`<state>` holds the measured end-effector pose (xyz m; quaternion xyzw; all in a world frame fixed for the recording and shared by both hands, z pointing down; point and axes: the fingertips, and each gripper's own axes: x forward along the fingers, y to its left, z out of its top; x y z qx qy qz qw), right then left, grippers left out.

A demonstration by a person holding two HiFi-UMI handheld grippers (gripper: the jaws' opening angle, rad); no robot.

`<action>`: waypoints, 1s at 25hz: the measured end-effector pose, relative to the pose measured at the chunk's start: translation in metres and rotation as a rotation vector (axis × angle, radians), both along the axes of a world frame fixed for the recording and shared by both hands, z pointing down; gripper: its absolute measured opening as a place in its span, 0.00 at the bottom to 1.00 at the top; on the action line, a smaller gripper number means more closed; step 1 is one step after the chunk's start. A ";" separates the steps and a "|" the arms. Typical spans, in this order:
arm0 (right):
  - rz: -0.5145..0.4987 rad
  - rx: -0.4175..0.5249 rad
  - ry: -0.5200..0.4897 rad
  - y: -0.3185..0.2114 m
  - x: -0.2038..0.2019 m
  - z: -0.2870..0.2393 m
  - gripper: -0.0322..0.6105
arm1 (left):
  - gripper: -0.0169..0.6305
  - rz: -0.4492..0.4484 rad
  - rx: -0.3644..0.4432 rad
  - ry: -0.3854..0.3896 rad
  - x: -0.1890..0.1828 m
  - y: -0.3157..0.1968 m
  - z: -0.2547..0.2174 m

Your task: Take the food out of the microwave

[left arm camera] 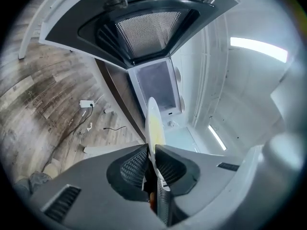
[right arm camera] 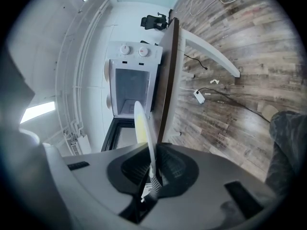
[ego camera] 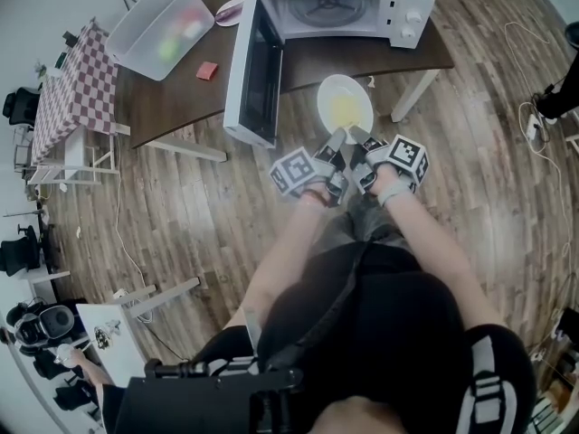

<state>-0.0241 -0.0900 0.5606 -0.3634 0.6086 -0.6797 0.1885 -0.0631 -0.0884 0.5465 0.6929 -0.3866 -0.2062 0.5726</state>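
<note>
Over the plank floor, just off the table's front edge before the open microwave, we hold the plate of yellow food: left gripper pinches its near rim, right gripper pinches the rim just beside it

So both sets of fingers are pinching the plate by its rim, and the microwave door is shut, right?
Not quite: the microwave door is open, swung wide, as the head view shows. The rest holds: the left gripper and the right gripper each pinch the rim of the plate.
</note>
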 end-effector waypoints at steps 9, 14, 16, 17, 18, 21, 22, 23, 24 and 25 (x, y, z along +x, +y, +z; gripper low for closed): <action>0.007 -0.011 0.008 0.026 0.001 0.000 0.10 | 0.09 0.014 -0.007 0.011 0.001 0.025 0.002; 0.016 -0.010 0.010 0.040 0.007 -0.001 0.10 | 0.09 0.027 -0.011 0.019 0.008 0.038 0.001; 0.021 -0.017 0.005 0.044 0.009 0.002 0.10 | 0.09 0.030 -0.015 0.017 0.010 0.042 0.002; 0.022 -0.021 0.001 0.046 0.009 0.003 0.10 | 0.09 0.029 -0.017 0.017 0.010 0.044 0.004; 0.023 -0.025 -0.003 0.048 0.009 0.004 0.10 | 0.09 0.027 -0.020 0.016 0.010 0.045 0.005; 0.019 -0.028 -0.014 0.049 0.008 0.004 0.10 | 0.09 0.019 -0.020 0.012 0.008 0.047 0.004; 0.017 -0.025 -0.016 0.048 0.008 0.003 0.10 | 0.09 0.018 -0.017 0.010 0.008 0.046 0.003; 0.015 -0.022 -0.019 0.047 0.008 0.002 0.10 | 0.09 0.016 -0.013 0.008 0.008 0.045 0.001; 0.013 -0.018 -0.022 0.046 0.008 0.000 0.10 | 0.09 0.013 -0.010 0.006 0.009 0.044 -0.001; 0.009 -0.015 -0.026 0.046 0.008 -0.001 0.10 | 0.09 0.008 -0.008 0.004 0.009 0.045 -0.002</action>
